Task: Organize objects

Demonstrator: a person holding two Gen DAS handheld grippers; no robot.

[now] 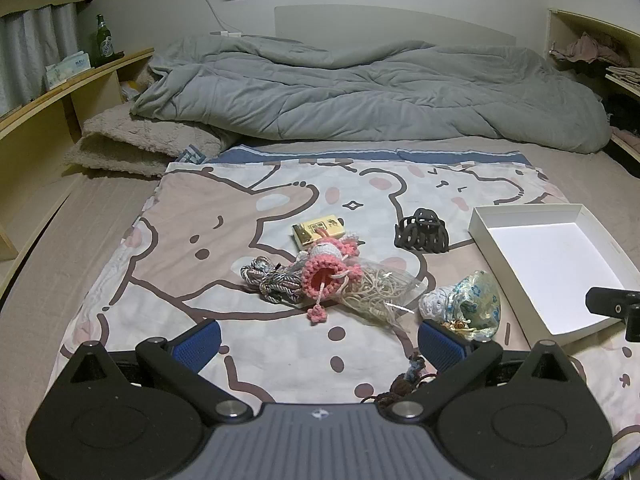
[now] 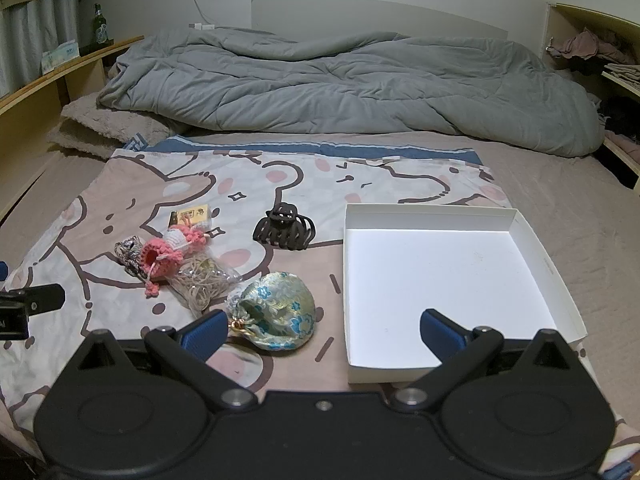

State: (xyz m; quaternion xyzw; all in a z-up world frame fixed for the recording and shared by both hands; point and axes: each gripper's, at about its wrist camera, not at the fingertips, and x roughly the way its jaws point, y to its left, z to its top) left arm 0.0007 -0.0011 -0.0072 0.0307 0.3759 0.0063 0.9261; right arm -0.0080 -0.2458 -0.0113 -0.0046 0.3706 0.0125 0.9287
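Observation:
A white shallow box (image 2: pixel 444 272) lies open on the cartoon-print cloth (image 2: pixel 280 184); it also shows at the right of the left wrist view (image 1: pixel 556 260). Left of it lie a black hair claw (image 2: pixel 285 227), a floral brocade pouch (image 2: pixel 276 314), a clear bag of cord (image 2: pixel 204 280), a pink crochet pouch (image 2: pixel 164 258), a silver rope bundle (image 2: pixel 129 254) and a small yellow box (image 2: pixel 191 216). My left gripper (image 1: pixel 318 340) is open, just in front of the pile. My right gripper (image 2: pixel 320 330) is open, one finger over the box's near corner.
A grey duvet (image 1: pixel 360 92) and a fluffy folded blanket (image 1: pixel 140 144) fill the far half of the bed. Wooden shelves run along both sides, with a green bottle (image 1: pixel 103 40) and tissue box on the left. A brown tassel (image 1: pixel 408 376) lies by my left gripper.

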